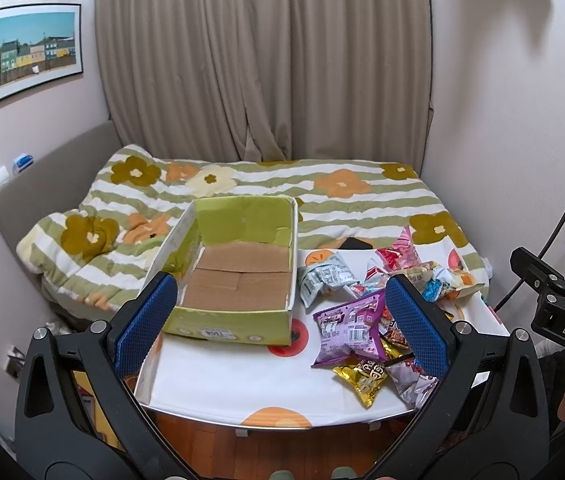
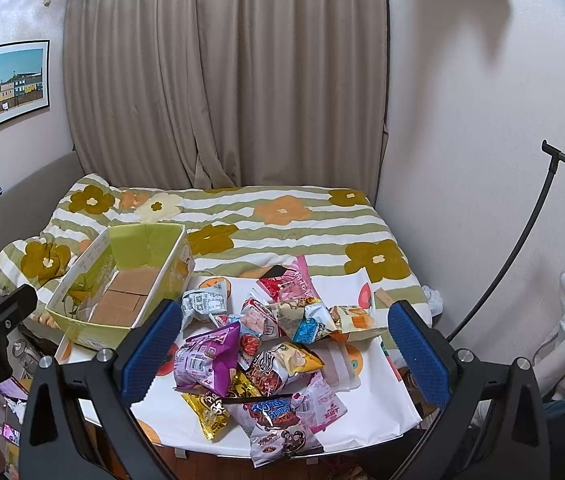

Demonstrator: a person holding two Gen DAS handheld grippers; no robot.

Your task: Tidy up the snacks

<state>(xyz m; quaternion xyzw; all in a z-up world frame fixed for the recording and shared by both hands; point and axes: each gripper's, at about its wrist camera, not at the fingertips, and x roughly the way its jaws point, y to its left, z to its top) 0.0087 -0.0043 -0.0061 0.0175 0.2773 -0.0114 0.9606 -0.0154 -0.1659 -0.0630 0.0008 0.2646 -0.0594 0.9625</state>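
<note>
A green cardboard box [image 1: 238, 276] with a bare brown floor stands open on the left of a small white table [image 1: 242, 384]; it also shows in the right wrist view [image 2: 122, 300]. A pile of several snack bags [image 2: 266, 344] lies on the table's right half, with a purple bag [image 1: 350, 324] and a gold bag [image 1: 362, 384] nearest. My left gripper [image 1: 282, 324] is open and empty, hovering above the table's front edge between box and pile. My right gripper [image 2: 286, 348] is open and empty, above the pile. Its body [image 1: 554, 300] shows at the right of the left wrist view.
A bed with a striped flower quilt [image 2: 282, 216] lies behind the table, with a beige curtain [image 2: 222, 80] beyond. A dark curved stand [image 2: 522, 240] rises at the right. Wooden floor [image 1: 282, 452] lies below the table's front edge.
</note>
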